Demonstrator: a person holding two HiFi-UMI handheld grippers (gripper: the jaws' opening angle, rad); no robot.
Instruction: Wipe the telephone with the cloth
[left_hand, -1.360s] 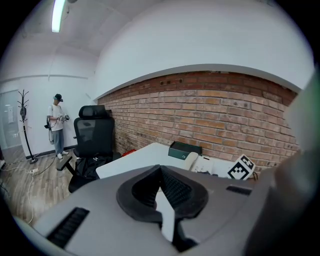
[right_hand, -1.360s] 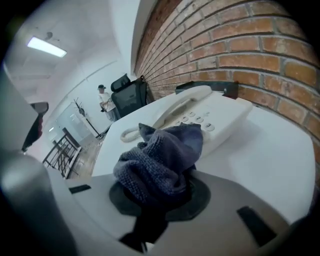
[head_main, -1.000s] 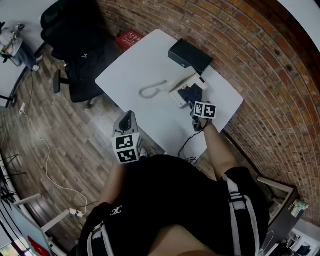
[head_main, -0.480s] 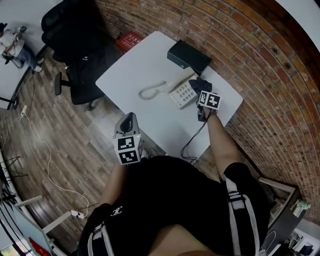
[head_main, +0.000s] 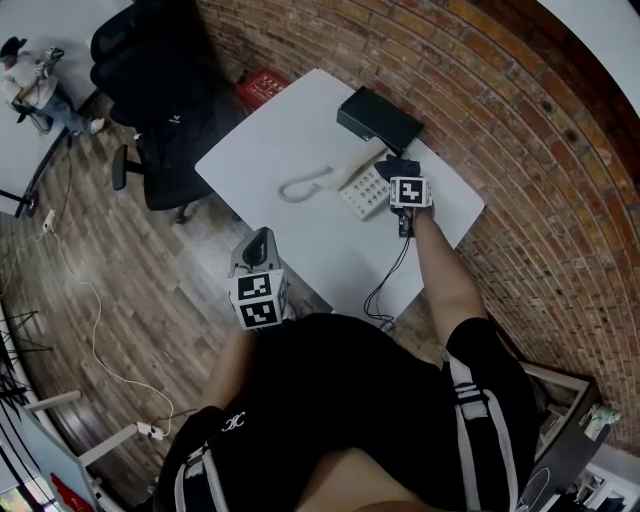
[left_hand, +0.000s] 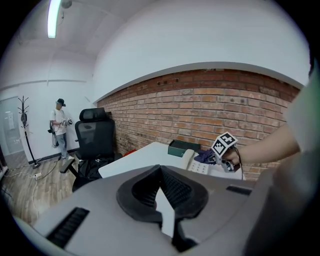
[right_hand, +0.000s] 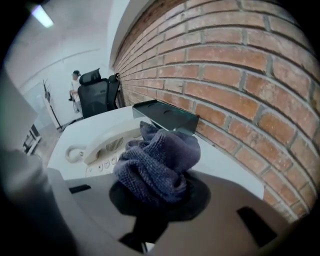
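Note:
The cream telephone (head_main: 362, 185) lies on the white table (head_main: 290, 130), its handset (head_main: 352, 163) in the cradle and a cord (head_main: 300, 184) looped to the left. My right gripper (head_main: 403, 178) hovers at the phone's right end, shut on a bunched dark blue cloth (head_main: 392, 165). In the right gripper view the cloth (right_hand: 157, 162) bulges out of the gripper (right_hand: 160, 194), just above the keypad side of the telephone (right_hand: 105, 146). My left gripper (head_main: 258, 245) is held off the table's near edge, shut and holding nothing (left_hand: 160, 172).
A black box (head_main: 378, 118) sits on the table by the brick wall (head_main: 520, 150). A black cable (head_main: 385, 275) hangs over the table's near edge. An office chair (head_main: 165, 110) stands left of the table. A person (left_hand: 60, 127) stands far off.
My right gripper carried the cloth off the keypad toward the brick wall, to the phone's right end. The left gripper stayed put.

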